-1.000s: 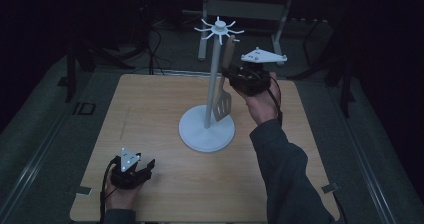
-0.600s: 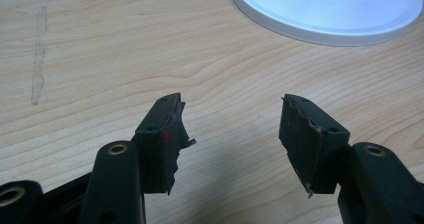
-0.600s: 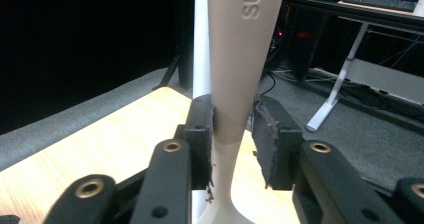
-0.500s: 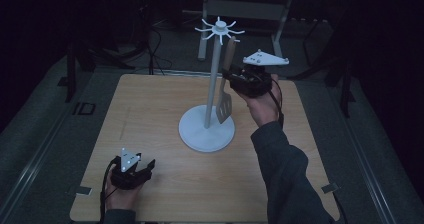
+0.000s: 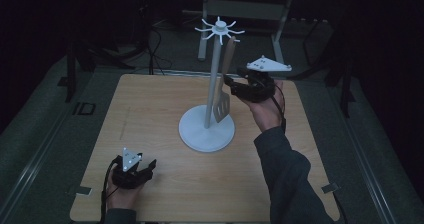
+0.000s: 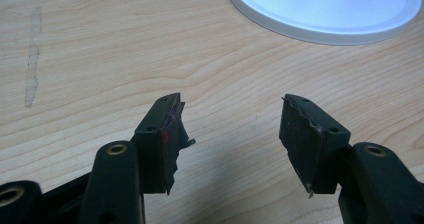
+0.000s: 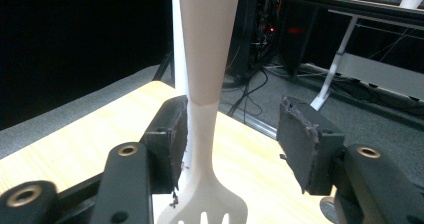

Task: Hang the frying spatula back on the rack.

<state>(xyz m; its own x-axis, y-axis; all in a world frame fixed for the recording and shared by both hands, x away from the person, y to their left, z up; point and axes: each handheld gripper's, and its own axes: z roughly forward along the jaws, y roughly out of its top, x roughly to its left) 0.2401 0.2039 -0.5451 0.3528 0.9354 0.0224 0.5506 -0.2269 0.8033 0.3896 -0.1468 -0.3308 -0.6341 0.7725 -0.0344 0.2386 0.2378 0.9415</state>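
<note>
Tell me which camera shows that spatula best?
The right gripper view: the spatula hangs close up between the open jaws, handle and slotted blade clear. The high view shows all of it hanging on the stand, but small and dim. The left gripper view faces the table.

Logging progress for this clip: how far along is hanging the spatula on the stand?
Done: the spatula hangs from the stand. In hand: the right gripper is open around its neck, one finger touching or nearly so. Left: pulling clear; the left gripper rests open on the table.
</note>
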